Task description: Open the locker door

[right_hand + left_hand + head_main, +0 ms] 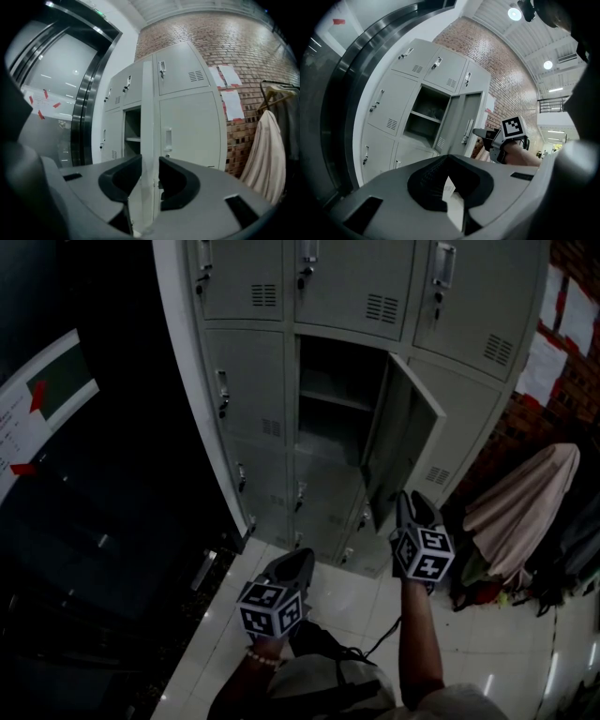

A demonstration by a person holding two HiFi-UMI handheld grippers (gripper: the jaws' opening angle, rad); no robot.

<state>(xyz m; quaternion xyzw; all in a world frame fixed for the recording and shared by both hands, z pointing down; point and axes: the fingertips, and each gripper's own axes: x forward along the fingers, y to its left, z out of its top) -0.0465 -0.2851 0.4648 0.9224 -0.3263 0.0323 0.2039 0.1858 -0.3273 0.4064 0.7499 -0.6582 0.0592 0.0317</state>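
Locker door [405, 432]: in the middle column of the grey locker bank [246, 371]. It is hinged on its right side and stands roughly square to the front, so the opening is fully exposed.
Compartment [330, 367]: dark inside, with one shelf [333, 399] across it. I cannot tell whether anything lies on the shelf.
Right gripper [414, 507]: raised to the lower part of the door's free edge. The right gripper view looks straight along that thin edge, which runs up between the two jaws.
Right jaws: clenched on the door's edge, one pad on each face of the sheet metal. A pinch there, far from the hinge, gives the most leverage and lets the arm steer the swing either way.
Left gripper [292, 570]: held low over the tiled floor [361, 606], well apart from the lockers.
Left jaws: drawn together at the tips with nothing between them. This gripper seems to be kept back because one grip is enough for the door, and there it stays out of the door's arc.
Progress: I judge the opening to be all but done, since the door is already wide.
Next move: probably a short further swing towards the right-hand lockers, or simply a release.
Risk: the edge is thin and smooth, so the pinch could slip if it is pulled at an angle.
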